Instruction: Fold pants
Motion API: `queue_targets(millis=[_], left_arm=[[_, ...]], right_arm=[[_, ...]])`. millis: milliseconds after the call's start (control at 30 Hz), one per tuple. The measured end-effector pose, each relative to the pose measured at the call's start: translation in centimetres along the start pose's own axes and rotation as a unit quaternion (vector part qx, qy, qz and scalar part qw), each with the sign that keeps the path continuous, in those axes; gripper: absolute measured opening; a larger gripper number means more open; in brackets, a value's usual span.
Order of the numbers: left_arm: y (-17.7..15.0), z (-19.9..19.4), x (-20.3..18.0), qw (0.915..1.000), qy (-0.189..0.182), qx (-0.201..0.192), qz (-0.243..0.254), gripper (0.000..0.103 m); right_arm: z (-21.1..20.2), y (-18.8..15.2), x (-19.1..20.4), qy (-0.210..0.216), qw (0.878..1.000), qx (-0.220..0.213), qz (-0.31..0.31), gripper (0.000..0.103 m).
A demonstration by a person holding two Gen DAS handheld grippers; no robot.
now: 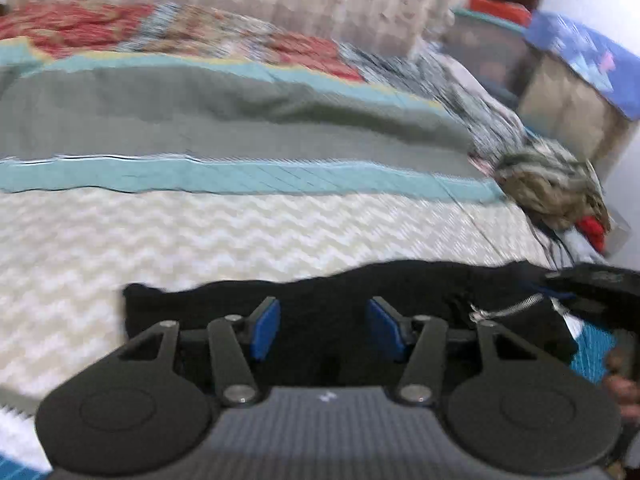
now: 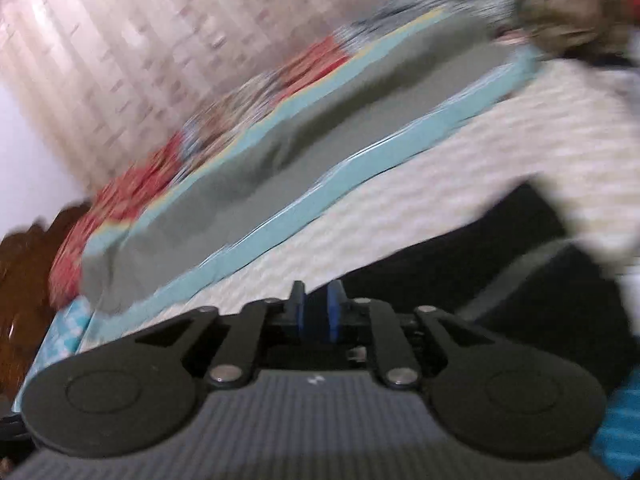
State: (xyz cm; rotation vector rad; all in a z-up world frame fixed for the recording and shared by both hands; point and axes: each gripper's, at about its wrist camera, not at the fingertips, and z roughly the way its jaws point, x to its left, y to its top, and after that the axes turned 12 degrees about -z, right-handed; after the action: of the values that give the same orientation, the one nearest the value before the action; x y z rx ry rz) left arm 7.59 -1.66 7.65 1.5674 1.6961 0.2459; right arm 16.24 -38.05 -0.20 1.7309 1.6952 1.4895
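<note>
Bed point(image 1: 240, 232) w/ chevron cover under both my claws. Left claw point(image 1: 324, 328) spread over black pants point(image 1: 400, 284), nothing pinched. Right claw point(image 2: 318, 312) nearly pressed together, apparently empty; pants at its right. Blanket point(image 1: 200, 120) beyond. Looks mid-fold; next: grab an edge.

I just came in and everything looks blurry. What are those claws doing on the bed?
A person is folding black pants on a bed with two hand-held claws. The left claw hovers open over the pants. The right claw is nearly closed at the pants' edge; blur hides whether it grips them.
</note>
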Motion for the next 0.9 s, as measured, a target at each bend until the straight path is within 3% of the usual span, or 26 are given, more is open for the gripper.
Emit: queue_targets(millis=[67, 133, 267, 367, 467, 567, 600, 633, 700, 767, 833, 900], left_arm=[[-0.7, 2.5, -0.6, 0.9994, 0.006, 0.032, 0.012, 0.051], [-2.2, 5.7, -0.8, 0.9962, 0.037, 0.068, 0.039, 0.050], [-4.3, 6.4, -3.4, 0.9857, 0.090, 0.051, 0.133, 0.053], [-3.1, 5.3, -3.9, 0.9878, 0.092, 0.066, 0.107, 0.053], [-1.1, 2.5, -3.6, 0.9964, 0.040, 0.065, 0.035, 0.053], [0.4, 0.6, -4.9, 0.9986, 0.010, 0.048, 0.021, 0.054], [0.7, 0.4, -5.7, 0.9986, 0.002, 0.047, 0.023, 0.055], [1.0, 0.2, -6.6, 0.9983, -0.012, 0.050, 0.025, 0.055], [1.5, 0.2, -8.2, 0.9968, -0.041, 0.063, 0.027, 0.058], [1.7, 0.7, -9.9, 0.9946, -0.063, 0.076, 0.033, 0.074], [1.9, 1.8, -12.1, 0.9924, -0.074, 0.087, 0.047, 0.084], [1.9, 2.6, -14.3, 0.9894, -0.086, 0.096, 0.067, 0.085]], right_arm=[[-2.3, -0.1, -2.8, -0.040, 0.999, -0.027, 0.024, 0.038], [-4.9, -0.5, -5.7, -0.089, 0.994, -0.056, 0.042, 0.054], [-5.8, -2.2, -9.7, -0.127, 0.987, -0.047, 0.091, 0.058], [-4.7, -3.4, -11.1, -0.112, 0.985, -0.037, 0.127, 0.058], [-3.8, -3.5, -11.1, -0.087, 0.988, -0.028, 0.121, 0.058], [-2.1, -3.2, -10.1, -0.063, 0.992, -0.001, 0.110, 0.062], [-1.5, -3.4, -10.0, -0.052, 0.993, 0.017, 0.108, 0.057], [-1.0, -3.7, -9.7, -0.055, 0.992, 0.033, 0.104, 0.032], [-1.9, -3.4, -7.8, -0.071, 0.995, 0.024, 0.070, 0.023], [-3.3, -3.4, -4.5, -0.073, 0.997, -0.006, -0.006, 0.023], [-3.6, -3.3, -0.1, -0.080, 0.990, -0.022, -0.111, 0.022], [-3.4, -3.9, 3.5, -0.079, 0.977, -0.026, -0.195, 0.022]])
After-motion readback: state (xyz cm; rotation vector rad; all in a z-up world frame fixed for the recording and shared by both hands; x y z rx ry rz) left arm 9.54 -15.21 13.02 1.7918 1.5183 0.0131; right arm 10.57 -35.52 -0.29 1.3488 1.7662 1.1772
